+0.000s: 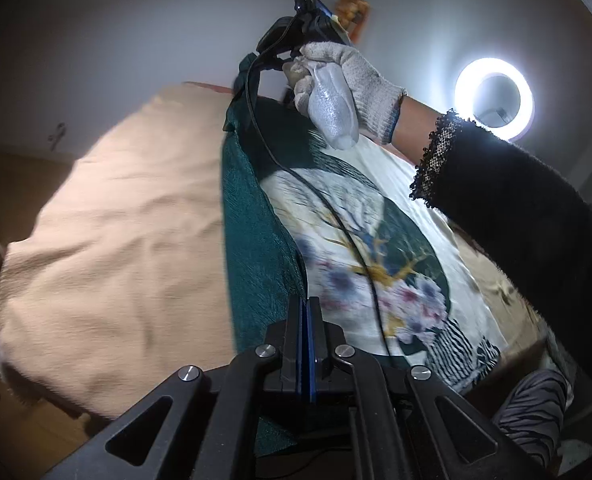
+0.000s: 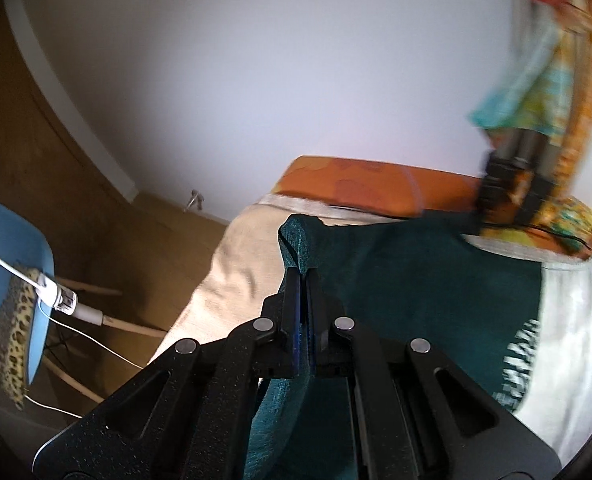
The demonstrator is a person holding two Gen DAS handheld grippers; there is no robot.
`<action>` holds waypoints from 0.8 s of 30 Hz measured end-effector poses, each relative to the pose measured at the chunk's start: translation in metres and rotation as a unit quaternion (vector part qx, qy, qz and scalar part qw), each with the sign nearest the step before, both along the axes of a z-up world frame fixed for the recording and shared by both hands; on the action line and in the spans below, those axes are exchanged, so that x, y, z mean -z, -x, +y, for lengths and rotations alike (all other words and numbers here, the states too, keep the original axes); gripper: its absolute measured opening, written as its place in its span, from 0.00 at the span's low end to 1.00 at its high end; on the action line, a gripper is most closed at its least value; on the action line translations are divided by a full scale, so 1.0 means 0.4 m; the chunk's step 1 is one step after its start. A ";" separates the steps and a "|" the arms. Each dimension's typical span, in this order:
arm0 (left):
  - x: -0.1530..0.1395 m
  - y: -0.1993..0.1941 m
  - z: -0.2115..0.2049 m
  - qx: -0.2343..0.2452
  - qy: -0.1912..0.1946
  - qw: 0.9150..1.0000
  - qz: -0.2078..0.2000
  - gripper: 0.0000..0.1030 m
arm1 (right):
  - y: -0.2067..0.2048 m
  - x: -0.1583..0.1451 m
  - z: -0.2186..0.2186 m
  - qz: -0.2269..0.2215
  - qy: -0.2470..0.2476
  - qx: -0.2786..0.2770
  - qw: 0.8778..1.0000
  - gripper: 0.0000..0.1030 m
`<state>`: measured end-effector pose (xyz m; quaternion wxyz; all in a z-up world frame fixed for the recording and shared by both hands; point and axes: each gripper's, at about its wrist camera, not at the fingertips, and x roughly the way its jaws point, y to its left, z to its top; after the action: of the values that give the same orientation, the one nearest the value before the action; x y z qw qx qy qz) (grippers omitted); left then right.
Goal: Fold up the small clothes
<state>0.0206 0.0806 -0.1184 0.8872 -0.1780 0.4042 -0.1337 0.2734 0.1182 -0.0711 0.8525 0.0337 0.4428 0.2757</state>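
Teal cloth (image 1: 252, 248), one side printed with a floral pattern, is held off the beige bedspread (image 1: 108, 240) by both tools, stretched between them along one edge. The left gripper (image 1: 306, 312) is clamped shut on the near corner; the right gripper (image 2: 305, 280) is closed on the far corner, where fabric is bunched above its tips. No finished fold can be seen, so the task is judged to be at an early stage, with the folding itself left. The gloved right hand (image 1: 336, 80) is raised high around its handle, sleeve extended across the cloth.
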 end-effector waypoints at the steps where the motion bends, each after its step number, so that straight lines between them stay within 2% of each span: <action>1: -0.003 -0.002 -0.013 0.006 0.001 1.000 0.000 0.00 | -0.001 -0.002 -0.027 0.001 -0.003 0.006 1.000 0.03; 11: 0.005 -0.036 -0.154 0.076 -0.010 0.997 0.014 0.00 | -0.035 0.060 -0.294 0.028 -0.017 0.073 0.997 0.03; 16: 0.019 -0.050 -0.204 0.100 -0.021 0.994 0.026 0.00 | -0.068 0.112 -0.349 0.048 0.001 0.093 0.995 0.03; 17: 0.020 -0.050 -0.210 0.106 -0.020 0.994 0.029 0.00 | -0.073 0.120 -0.353 0.051 0.011 0.096 0.994 0.07; 18: 0.022 -0.051 -0.218 0.112 -0.021 0.993 0.032 0.05 | -0.076 0.125 -0.357 0.053 0.021 0.097 0.994 0.11; 19: 0.021 -0.049 -0.221 0.116 -0.022 0.992 0.034 0.09 | -0.074 0.124 -0.364 0.046 0.030 0.100 0.993 0.23; 20: 0.017 -0.045 -0.225 0.120 -0.021 0.992 0.031 0.19 | -0.066 0.121 -0.375 0.034 0.038 0.104 0.993 0.37; 21: 0.013 -0.042 -0.225 0.122 -0.021 0.992 0.027 0.29 | -0.056 0.110 -0.381 0.019 0.047 0.108 0.993 0.42; 24: -0.001 -0.026 -0.222 0.128 -0.026 0.991 0.017 0.30 | -0.028 0.087 -0.403 0.006 0.052 0.107 0.993 0.45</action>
<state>0.0311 -0.0084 -0.1178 0.8603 -0.1037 0.4417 -0.2325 0.2846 -0.0431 -0.1058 0.8752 0.0383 0.4554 0.1589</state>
